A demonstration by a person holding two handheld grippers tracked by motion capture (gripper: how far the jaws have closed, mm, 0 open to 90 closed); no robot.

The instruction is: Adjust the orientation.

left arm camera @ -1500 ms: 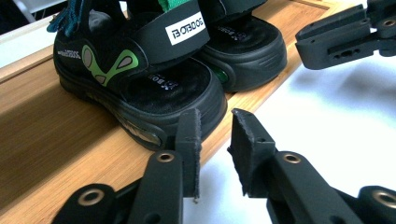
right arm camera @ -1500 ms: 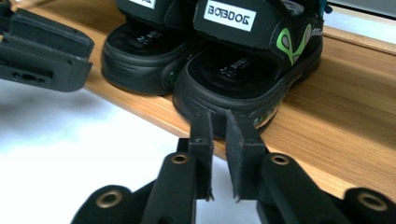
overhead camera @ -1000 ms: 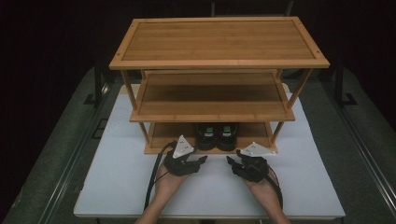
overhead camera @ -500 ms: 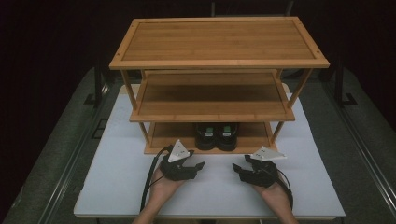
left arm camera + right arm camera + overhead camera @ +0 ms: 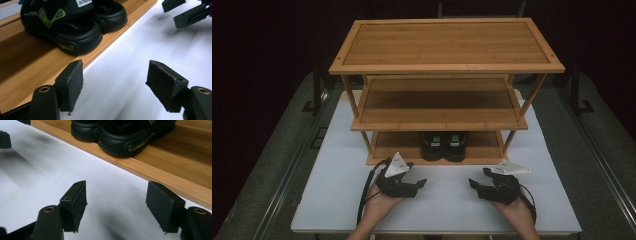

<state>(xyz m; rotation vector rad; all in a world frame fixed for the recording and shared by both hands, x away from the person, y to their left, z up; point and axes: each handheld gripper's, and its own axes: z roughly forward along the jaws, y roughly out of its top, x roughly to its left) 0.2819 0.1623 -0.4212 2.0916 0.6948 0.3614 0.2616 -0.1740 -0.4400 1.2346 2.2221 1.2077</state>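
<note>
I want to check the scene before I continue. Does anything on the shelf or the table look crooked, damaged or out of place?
Nothing stands out. The pair of black sandals sits side by side on the bottom shelf of the rack.

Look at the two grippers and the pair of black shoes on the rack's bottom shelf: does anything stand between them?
Nothing visible does. Bare white table and the shelf's front edge lie between the open, empty left gripper, the right gripper and the shoes. The middle shelf overhangs the shoes from above.
</note>
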